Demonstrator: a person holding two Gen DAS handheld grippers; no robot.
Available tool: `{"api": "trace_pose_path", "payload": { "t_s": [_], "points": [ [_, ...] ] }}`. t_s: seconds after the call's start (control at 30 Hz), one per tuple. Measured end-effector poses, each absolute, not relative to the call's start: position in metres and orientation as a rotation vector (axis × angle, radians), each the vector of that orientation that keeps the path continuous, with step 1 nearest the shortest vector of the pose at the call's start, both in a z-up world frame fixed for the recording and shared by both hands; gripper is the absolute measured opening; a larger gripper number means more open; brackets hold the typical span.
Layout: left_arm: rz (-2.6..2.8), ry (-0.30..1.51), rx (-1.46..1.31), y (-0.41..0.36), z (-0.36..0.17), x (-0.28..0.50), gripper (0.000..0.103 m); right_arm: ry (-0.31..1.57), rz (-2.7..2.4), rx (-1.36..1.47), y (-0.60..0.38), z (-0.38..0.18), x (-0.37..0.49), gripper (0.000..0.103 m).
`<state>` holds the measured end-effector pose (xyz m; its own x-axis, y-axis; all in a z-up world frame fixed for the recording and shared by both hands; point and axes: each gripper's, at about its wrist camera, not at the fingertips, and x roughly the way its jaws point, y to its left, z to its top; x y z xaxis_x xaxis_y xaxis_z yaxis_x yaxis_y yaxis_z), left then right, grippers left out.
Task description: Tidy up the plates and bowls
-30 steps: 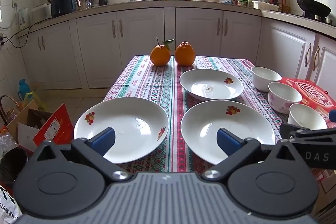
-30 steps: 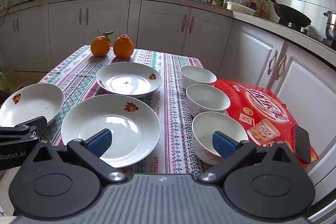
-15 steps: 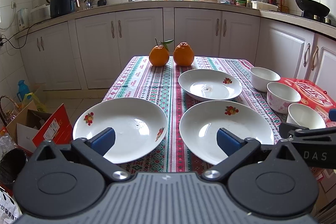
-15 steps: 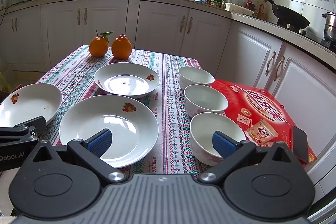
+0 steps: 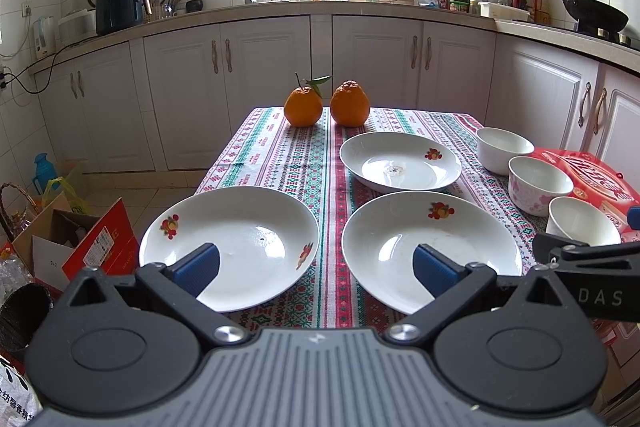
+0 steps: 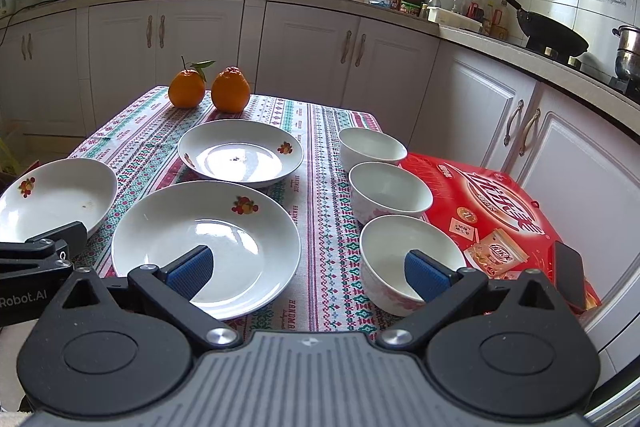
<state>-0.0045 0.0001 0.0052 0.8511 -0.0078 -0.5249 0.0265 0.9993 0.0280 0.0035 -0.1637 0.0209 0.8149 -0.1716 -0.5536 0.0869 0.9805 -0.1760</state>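
Three white plates with fruit prints lie on the patterned tablecloth: a near left plate (image 5: pixel 232 243), a near middle plate (image 5: pixel 432 247) and a far plate (image 5: pixel 400 163). Along the table's right side stand three white bowls in a row: far bowl (image 6: pixel 372 147), middle bowl (image 6: pixel 390 191), near bowl (image 6: pixel 408 259). My left gripper (image 5: pixel 316 267) is open, above the table's front edge between the two near plates. Farther right, my right gripper (image 6: pixel 308 267) hangs open between the near middle plate (image 6: pixel 206 243) and the near bowl. Neither gripper holds anything.
Two oranges (image 5: pixel 326 105) sit at the table's far end. A red flat box (image 6: pixel 496 215) with a dark phone (image 6: pixel 570 275) on it lies right of the bowls. Cardboard boxes (image 5: pixel 80 247) stand on the floor to the left. White cabinets (image 5: pixel 320 67) ring the room.
Both views have shifted very slightly, as if the grippers drifted a little. Plates, bowls and oranges lie where they were, and both grippers stay open.
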Motion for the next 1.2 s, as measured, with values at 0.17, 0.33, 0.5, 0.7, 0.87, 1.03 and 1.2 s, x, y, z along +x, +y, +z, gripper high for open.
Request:
{"api": "trace_pose_path", "payload": {
  "t_s": [0.17, 0.33, 0.5, 0.7, 0.87, 1.03, 1.2],
  "points": [
    [-0.018, 0.552, 0.035, 0.0004, 0.0061, -0.0049, 0.102, 0.6, -0.142, -0.148, -0.1645, 0.0209, 0.0033, 0.103],
    [-0.018, 0.551, 0.035, 0.0002, 0.0057, -0.005, 0.102, 0.6, -0.143, -0.15, -0.1638, 0.0203, 0.0032, 0.103],
    [-0.018, 0.551, 0.035, 0.0001, 0.0056, -0.005, 0.102, 0.599, -0.144, -0.151, -0.1642, 0.0205, 0.003, 0.103],
    [-0.018, 0.551, 0.036, -0.0001, 0.0055, -0.005, 0.102, 0.599, -0.144, -0.152, -0.1639, 0.0206, 0.0031, 0.103],
    [-0.018, 0.55, 0.036, -0.0002, 0.0054, -0.0051, 0.102, 0.598, -0.147, -0.154, -0.1629, 0.0204, 0.0021, 0.103],
    [-0.019, 0.552, 0.035, -0.0001, 0.0057, -0.0049, 0.102, 0.598, -0.148, -0.156, -0.1631, 0.0203, 0.0022, 0.103],
    [-0.023, 0.551, 0.032, 0.0007, 0.0047, -0.005, 0.102, 0.596, -0.147, -0.155, -0.1629, 0.0203, 0.002, 0.103]
  ]
}}
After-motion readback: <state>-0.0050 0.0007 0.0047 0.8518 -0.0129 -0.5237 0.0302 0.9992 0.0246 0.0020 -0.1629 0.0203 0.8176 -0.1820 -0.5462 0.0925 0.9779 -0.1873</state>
